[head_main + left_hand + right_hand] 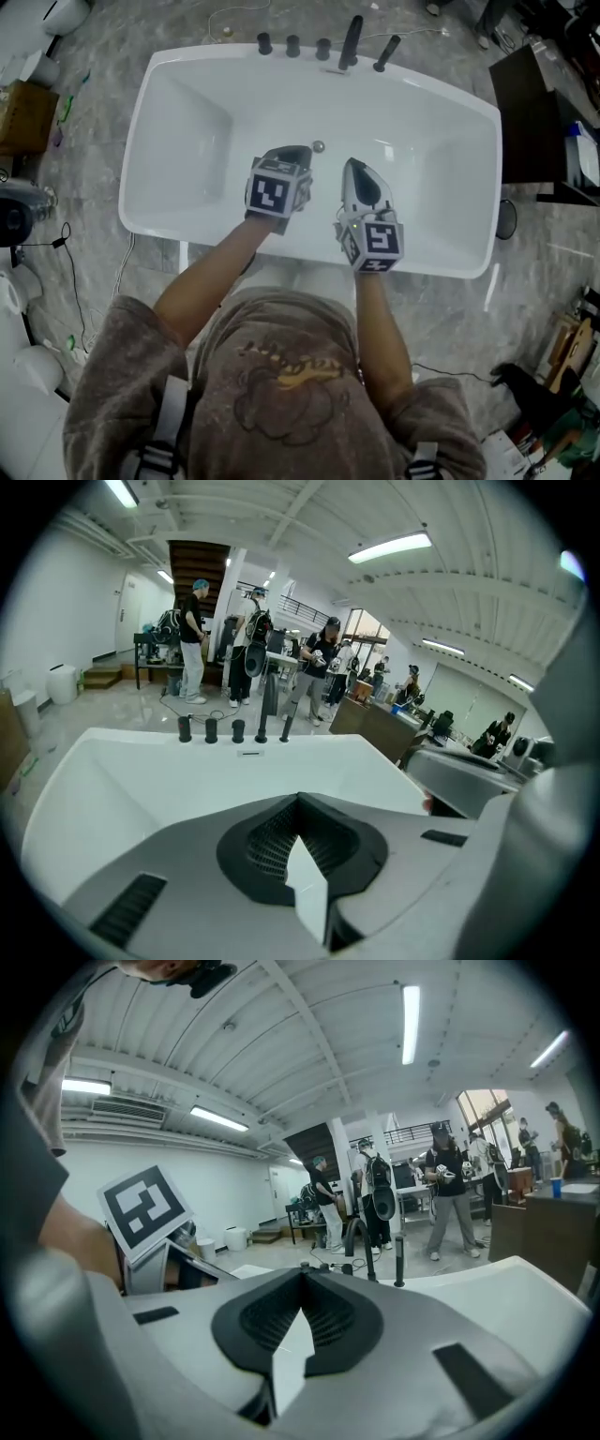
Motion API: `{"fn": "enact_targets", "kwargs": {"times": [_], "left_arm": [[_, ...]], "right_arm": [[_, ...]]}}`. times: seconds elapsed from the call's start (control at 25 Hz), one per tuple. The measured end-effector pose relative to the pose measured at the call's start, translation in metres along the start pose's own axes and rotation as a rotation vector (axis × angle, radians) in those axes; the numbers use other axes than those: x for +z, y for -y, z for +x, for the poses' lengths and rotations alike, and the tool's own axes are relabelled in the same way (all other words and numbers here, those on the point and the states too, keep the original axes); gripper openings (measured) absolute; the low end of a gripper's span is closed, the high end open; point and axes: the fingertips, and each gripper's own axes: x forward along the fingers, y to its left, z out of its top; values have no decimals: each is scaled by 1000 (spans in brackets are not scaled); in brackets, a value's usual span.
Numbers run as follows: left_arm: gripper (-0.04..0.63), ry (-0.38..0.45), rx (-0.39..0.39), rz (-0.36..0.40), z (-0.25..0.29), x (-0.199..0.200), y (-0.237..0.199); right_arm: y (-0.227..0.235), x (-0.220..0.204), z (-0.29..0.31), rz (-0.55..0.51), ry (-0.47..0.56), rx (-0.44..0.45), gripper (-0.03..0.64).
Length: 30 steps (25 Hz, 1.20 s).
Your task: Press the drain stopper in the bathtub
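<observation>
A white bathtub point(450, 267) lies below me, with a small round metal drain stopper point(318, 146) on its floor near the middle. My left gripper point(298, 151) hovers over the tub just left of the stopper, jaws shut and empty. My right gripper point(353, 166) hangs just right of and nearer than the stopper, also shut with nothing in it. In the left gripper view the closed left gripper point(298, 801) points toward the tub's far rim point(253, 754). In the right gripper view the closed right gripper point(302, 1277) hides the stopper.
Black knobs point(292, 45), a black spout point(350, 41) and a handle point(386, 52) line the far rim. A dark cabinet point(530, 112) stands right of the tub, and a cardboard box point(23, 114) left. Cables cross the marble floor. People point(192, 639) stand in the room beyond.
</observation>
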Motion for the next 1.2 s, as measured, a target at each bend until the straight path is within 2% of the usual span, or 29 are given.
{"fn": "enact_targets", "kwargs": {"times": [0.2,0.4,0.72,0.92,1.0,1.2], "left_arm": [[2,78,-45,84,-47,19,21],[2,147,-95,133,-93,30,44],[2,283,-218,254,-167,42,80],[2,406,-348,297,-210,42,99],[2,451,-387,311,-223,41,103],[2,499,-407,342,-231,30,112]], "right_arm": [[-32,29,-13,8,35,73,3],[-59,46,-36,20,40,135,3],[-100,78,-91,-5,74,288,3],[-134,96,-125,-73,152,413,3],[-141,96,-134,-84,155,438,3],[-146,100,-146,-73,230,472,3]]}}
